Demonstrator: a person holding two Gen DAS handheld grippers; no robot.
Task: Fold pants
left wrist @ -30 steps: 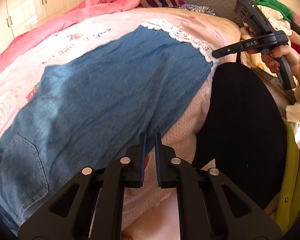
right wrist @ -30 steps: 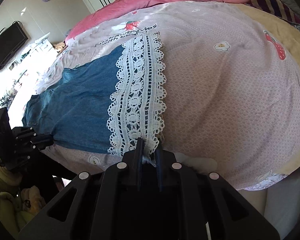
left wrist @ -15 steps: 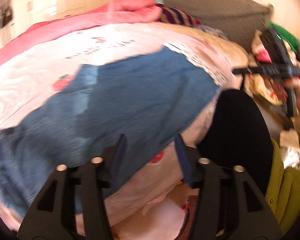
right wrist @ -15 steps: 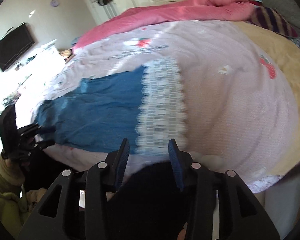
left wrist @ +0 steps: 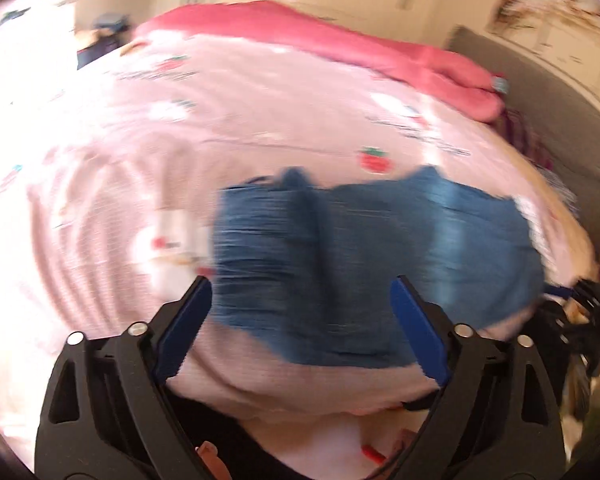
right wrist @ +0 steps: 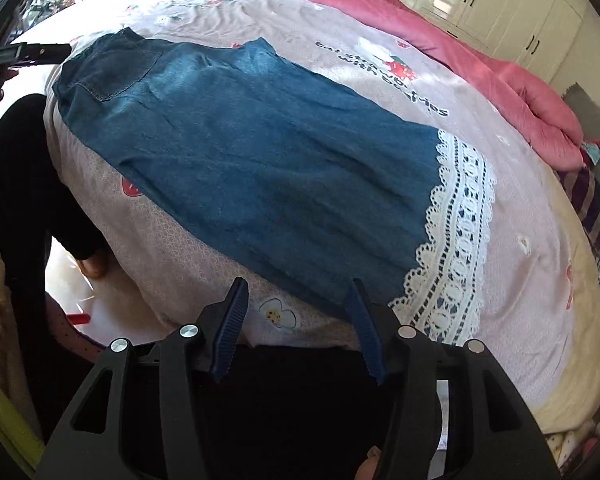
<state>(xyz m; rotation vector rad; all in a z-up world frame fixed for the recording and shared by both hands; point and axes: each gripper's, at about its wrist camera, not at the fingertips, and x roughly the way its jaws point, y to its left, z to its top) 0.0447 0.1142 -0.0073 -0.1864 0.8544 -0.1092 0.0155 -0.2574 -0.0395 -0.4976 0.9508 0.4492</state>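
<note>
Both my grippers, left gripper and right gripper, have spread open, releasing the pants; a careless regrip may wrinkle them.

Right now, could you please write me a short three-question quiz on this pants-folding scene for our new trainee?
1. True or false: the right gripper is clamped on the denim pants.
2. Which end of the pants carries the white lace trim: (a) the end nearer the right gripper, (b) the pocket end?
3. Fill in: the left gripper has its jaws ____.

Key: 1 false, its jaws are apart and empty; 2 a; 3 open.
</note>
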